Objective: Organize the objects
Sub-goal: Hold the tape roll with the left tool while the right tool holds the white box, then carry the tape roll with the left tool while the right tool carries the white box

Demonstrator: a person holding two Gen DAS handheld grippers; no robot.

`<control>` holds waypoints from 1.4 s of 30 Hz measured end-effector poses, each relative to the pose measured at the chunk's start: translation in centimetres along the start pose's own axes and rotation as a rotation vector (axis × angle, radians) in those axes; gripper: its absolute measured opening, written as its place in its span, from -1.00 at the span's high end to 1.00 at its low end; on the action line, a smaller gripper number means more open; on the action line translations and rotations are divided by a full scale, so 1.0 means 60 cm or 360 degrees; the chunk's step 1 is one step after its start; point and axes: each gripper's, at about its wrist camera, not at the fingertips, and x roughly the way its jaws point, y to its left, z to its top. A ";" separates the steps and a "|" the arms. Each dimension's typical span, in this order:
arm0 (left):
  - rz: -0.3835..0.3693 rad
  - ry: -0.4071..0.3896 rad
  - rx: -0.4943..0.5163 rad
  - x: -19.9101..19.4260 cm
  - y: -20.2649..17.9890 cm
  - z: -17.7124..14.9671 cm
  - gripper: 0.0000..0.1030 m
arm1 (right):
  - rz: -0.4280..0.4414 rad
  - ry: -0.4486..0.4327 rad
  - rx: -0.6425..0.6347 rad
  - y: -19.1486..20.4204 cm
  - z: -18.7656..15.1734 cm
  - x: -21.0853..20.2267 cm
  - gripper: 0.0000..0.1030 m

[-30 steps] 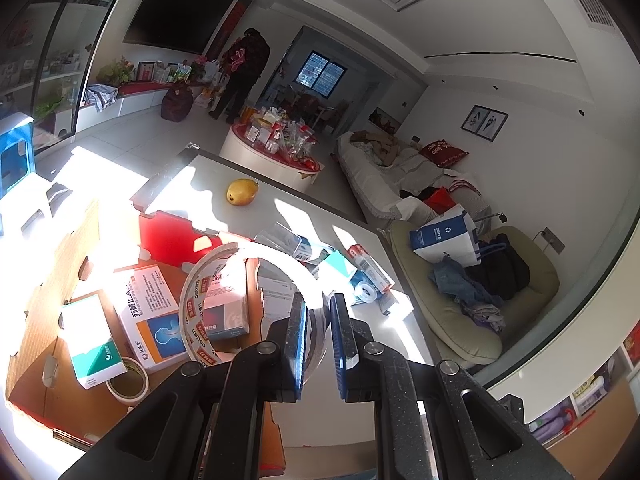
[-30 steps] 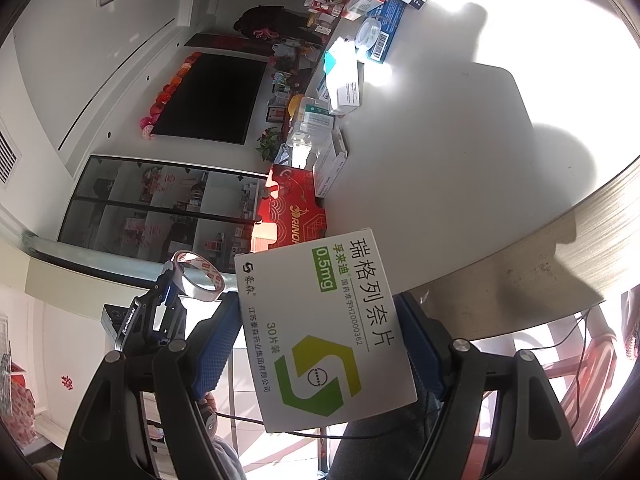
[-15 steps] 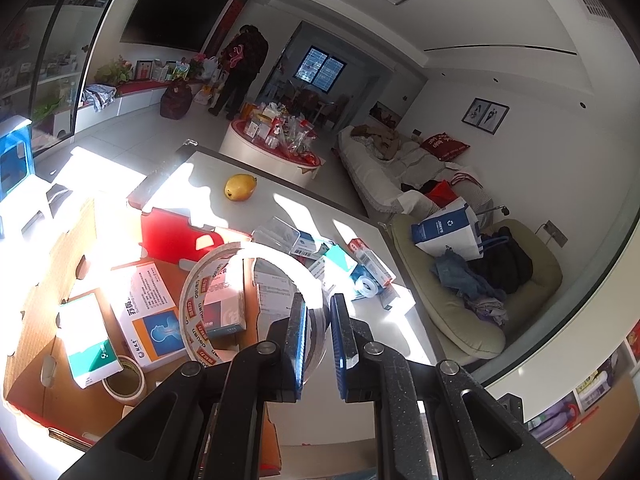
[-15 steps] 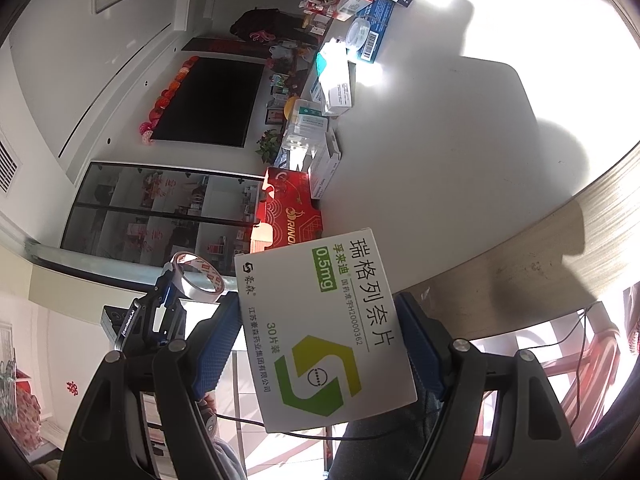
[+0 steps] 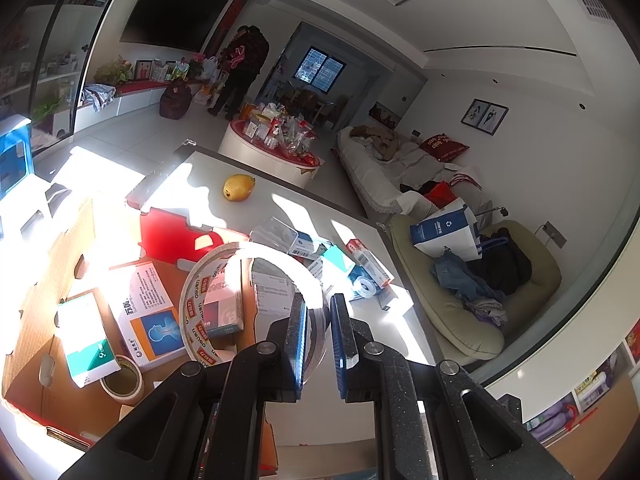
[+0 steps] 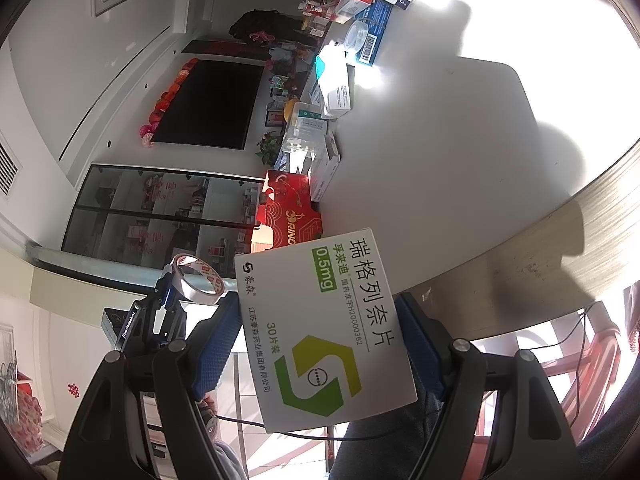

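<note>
My left gripper (image 5: 319, 334) is shut on the rim of a clear tape roll (image 5: 200, 300) with red and white print, held upright above an open cardboard box (image 5: 40, 280). The box holds several medicine boxes (image 5: 144, 312) and a smaller tape roll (image 5: 122, 382). In the right wrist view my right gripper (image 6: 320, 344) is shut on a white medicine box (image 6: 324, 328) with a green logo, held off the near edge of the white table (image 6: 440, 140). That view is rolled sideways. The left gripper (image 6: 170, 292) with its tape roll (image 6: 196, 280) shows there at the left.
More medicine boxes (image 5: 340, 268) and a clear plastic case (image 5: 276, 234) lie on the table right of the cardboard box. A yellow fruit (image 5: 239, 187) sits farther back. A red box flap (image 5: 168, 232) stands behind. A person (image 5: 240, 72) stands far off by the wall.
</note>
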 end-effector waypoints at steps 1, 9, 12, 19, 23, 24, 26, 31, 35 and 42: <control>0.0000 0.0000 -0.0002 0.000 0.001 -0.001 0.77 | -0.0001 0.0000 0.0002 0.000 0.000 0.000 -0.49; -0.0005 -0.0006 -0.0017 -0.002 0.008 -0.003 0.77 | -0.0010 0.0005 -0.0010 0.007 0.004 -0.002 -0.49; -0.0007 -0.0002 -0.0022 -0.001 0.010 -0.005 0.77 | -0.0014 0.0006 -0.0006 0.009 0.002 -0.001 -0.49; -0.0001 -0.0003 -0.0033 -0.003 0.016 -0.005 0.77 | -0.0016 0.0016 -0.0003 0.011 -0.002 0.001 -0.49; 0.0003 -0.0006 -0.0032 -0.004 0.015 -0.003 0.77 | -0.0016 0.0017 -0.0003 0.011 -0.002 0.001 -0.49; 0.0005 -0.0006 -0.0029 -0.004 0.014 -0.004 0.77 | -0.0016 0.0015 -0.0001 0.011 -0.002 0.001 -0.49; 0.0006 -0.0006 -0.0027 -0.005 0.013 -0.004 0.77 | -0.0016 0.0015 -0.0001 0.011 -0.002 0.001 -0.49; 0.0011 -0.0005 -0.0022 -0.004 0.013 -0.003 0.77 | -0.0016 0.0014 0.0000 0.012 -0.002 0.001 -0.49; 0.0013 -0.0005 -0.0017 -0.003 0.012 -0.003 0.77 | -0.0015 0.0014 -0.0001 0.011 -0.002 0.001 -0.49; 0.0007 0.0001 -0.0002 0.001 0.005 -0.001 0.77 | -0.0013 0.0015 -0.0001 0.012 -0.004 0.001 -0.49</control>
